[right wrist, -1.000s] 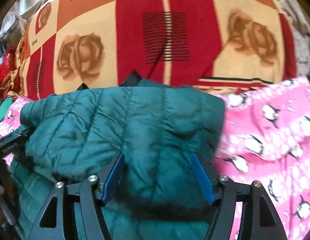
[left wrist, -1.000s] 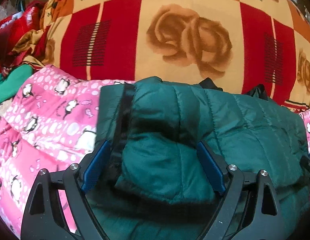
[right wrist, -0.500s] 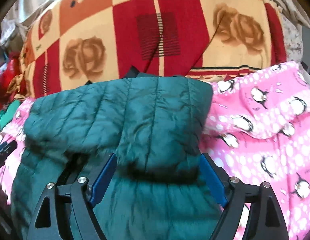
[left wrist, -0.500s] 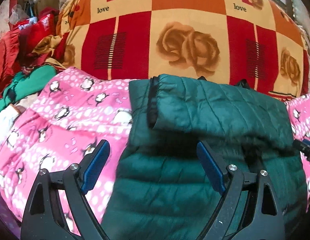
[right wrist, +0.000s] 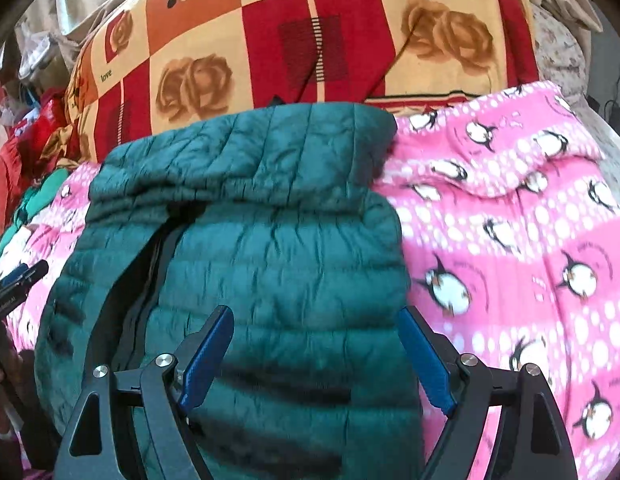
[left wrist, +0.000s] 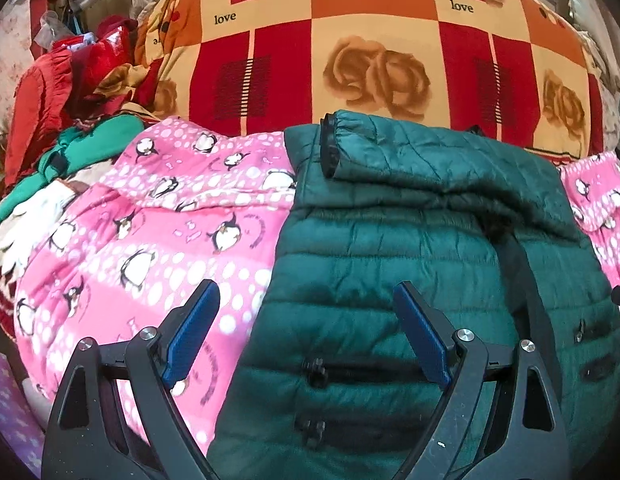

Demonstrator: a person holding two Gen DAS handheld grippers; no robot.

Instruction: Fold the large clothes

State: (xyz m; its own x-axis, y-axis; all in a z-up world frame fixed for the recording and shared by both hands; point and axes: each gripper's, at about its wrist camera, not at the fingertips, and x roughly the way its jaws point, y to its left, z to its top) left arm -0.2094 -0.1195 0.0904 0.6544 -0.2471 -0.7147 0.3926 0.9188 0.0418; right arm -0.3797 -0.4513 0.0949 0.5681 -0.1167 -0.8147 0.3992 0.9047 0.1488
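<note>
Left wrist view: the left gripper (left wrist: 305, 320) fills the lower part of the frame, its blue-padded jaws spread wide and holding nothing. Beneath the gap between them lie the left edge of the green quilted jacket (left wrist: 410, 240) and part of the pink penguin blanket (left wrist: 149, 248). The jacket occupies the centre and right of the frame, lying on the pink blanket; its upper part is folded down in a thick roll across the body, and a sleeve cuff (left wrist: 330, 148) with a dark opening shows at the upper left end of that roll. Zipped pockets show low in the frame between the fingers. Behind, across the top, spreads a red, orange and cream rose blanket (left wrist: 370, 40) printed with the word "love". A heap of red and green clothes (left wrist: 61, 120) sits in the upper left. At the far right edge a dark tip of the other tool pokes in.

In the right wrist view, the right gripper (right wrist: 314, 344) sits at lower centre, jaws well apart and empty, above the right side of the jacket (right wrist: 289, 260). The folded roll runs across mid-frame, the pink blanket (right wrist: 510, 240) fills the right, and the left gripper's tip (right wrist: 17, 280) shows at the left edge.
</note>
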